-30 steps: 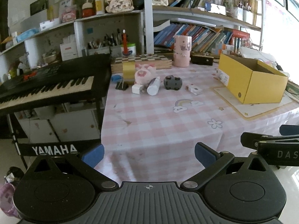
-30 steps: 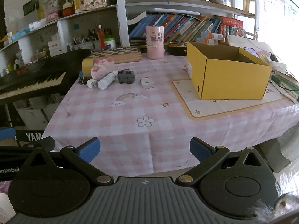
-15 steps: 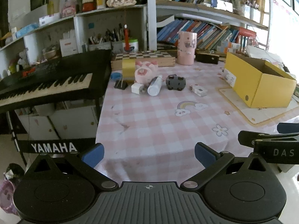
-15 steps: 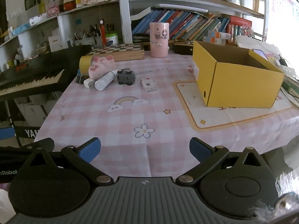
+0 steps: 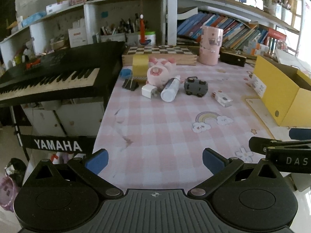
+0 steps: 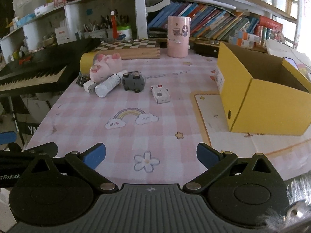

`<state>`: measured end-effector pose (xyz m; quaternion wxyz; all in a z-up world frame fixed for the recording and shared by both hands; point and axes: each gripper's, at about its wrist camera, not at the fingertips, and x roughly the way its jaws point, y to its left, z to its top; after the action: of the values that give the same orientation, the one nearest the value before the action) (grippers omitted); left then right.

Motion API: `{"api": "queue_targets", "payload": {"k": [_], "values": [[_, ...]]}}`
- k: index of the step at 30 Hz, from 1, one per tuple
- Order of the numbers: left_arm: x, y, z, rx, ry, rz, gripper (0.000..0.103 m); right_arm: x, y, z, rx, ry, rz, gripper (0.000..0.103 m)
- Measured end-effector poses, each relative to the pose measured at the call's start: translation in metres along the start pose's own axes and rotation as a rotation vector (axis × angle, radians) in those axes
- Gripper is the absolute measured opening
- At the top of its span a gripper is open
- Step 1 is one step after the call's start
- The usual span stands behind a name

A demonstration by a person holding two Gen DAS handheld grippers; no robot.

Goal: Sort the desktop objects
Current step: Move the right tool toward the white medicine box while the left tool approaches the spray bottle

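Both grippers have been carried forward toward the bench [image 6: 77, 116] since the earlier frames, so the objects now appear larger and nearer. Left gripper [image 5: 155, 158] is held over the near left corner of the bench, its jaws spread wide with nothing between them. Right gripper [image 6: 151, 154] is held over the near edge, just beside a printed flower, and its jaws are also wide apart and hold nothing.

At the far left of the bench a small group is seen: a pink plush [image 6: 105, 66], a white bottle [image 6: 109, 82] lying against it, a white charger [image 6: 89, 86] touching the bottle, and a black clip [image 5: 130, 84] beside the charger. A yellow roll [image 5: 140, 67] stands behind the plush. A grey toy car [image 6: 133, 81] lies just right of the bottle, on its side or upside down. A small white box [image 6: 160, 95] lies apart, to the right of the car. An open yellow box [image 6: 268, 104] stands on a mat at the right, well apart from the group. A keyboard [image 5: 52, 75] is placed left of the bench.
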<state>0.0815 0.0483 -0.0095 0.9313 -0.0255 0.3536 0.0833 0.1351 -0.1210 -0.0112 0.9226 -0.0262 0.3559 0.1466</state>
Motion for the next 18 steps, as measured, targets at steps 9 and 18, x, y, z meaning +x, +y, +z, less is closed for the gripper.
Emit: {"api": "queue_targets", "payload": {"k": [9,18], "values": [[0.022,-0.010,0.021,-0.025,0.011,0.024,0.103,0.032,-0.015,0.025,-0.033,0.014,0.044,0.102],[0.048,-0.017,0.041,-0.060,0.032,0.060,0.103,0.061,-0.029,0.047,-0.052,0.024,0.095,0.102]]}}
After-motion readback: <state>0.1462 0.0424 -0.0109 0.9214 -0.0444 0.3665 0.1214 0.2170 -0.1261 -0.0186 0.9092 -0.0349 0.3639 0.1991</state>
